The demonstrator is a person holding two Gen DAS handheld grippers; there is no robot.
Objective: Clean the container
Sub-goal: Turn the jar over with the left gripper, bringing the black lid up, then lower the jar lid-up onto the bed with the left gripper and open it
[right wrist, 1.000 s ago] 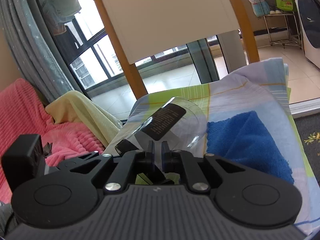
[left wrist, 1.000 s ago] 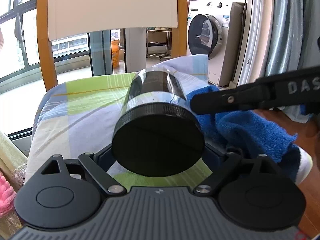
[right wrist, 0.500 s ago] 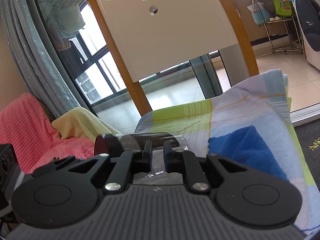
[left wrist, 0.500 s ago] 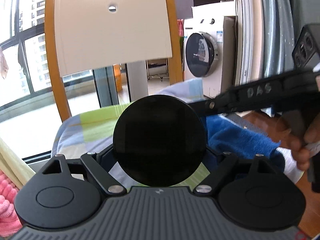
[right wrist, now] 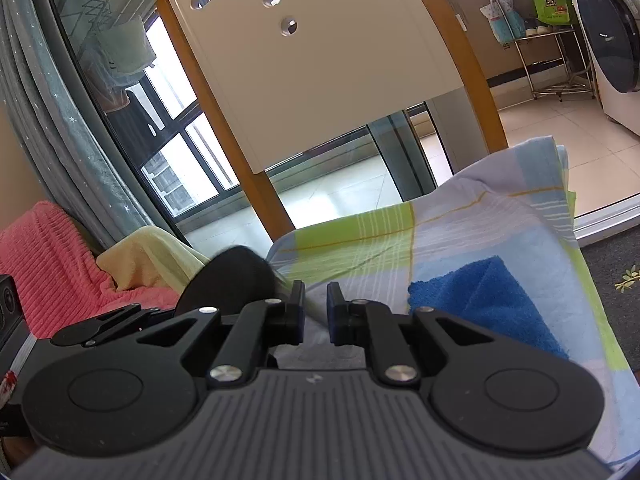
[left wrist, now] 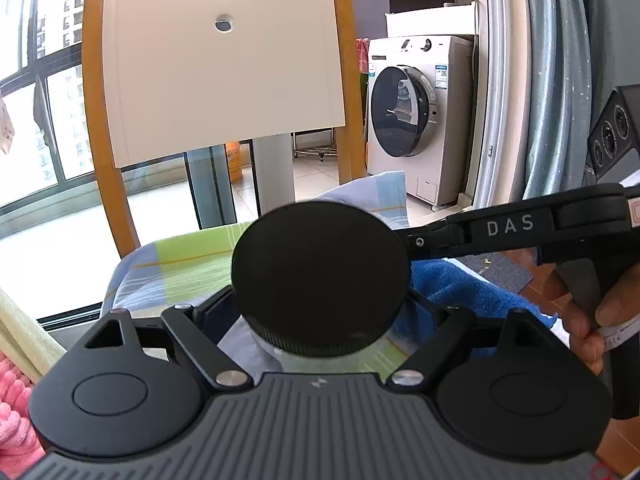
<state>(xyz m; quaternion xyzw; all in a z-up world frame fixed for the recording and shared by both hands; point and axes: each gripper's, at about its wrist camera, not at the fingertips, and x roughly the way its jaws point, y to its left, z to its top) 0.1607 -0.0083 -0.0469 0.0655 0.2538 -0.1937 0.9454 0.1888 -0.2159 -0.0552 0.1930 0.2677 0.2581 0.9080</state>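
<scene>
- Now find the container (left wrist: pixel 320 280) held above the checked cloth (left wrist: pixel 180 264), black ribbed lid turned toward the left camera.
- Clamped at the lid end by the left gripper (left wrist: pixel 320 312), one finger on each side.
- Judged light and stiff, slick along the clear wall, likely brittle if dropped or squeezed hard.
- Better taken by the ribbed lid or across the full body than by the thin rim.
- Approached from behind the lid by the right gripper (right wrist: pixel 316 308); jaws narrowly apart, impossible to tell whether pinching clear wall.
- Flanked by the blue towel (right wrist: pixel 480 300), lying on the cloth nearby.
</scene>
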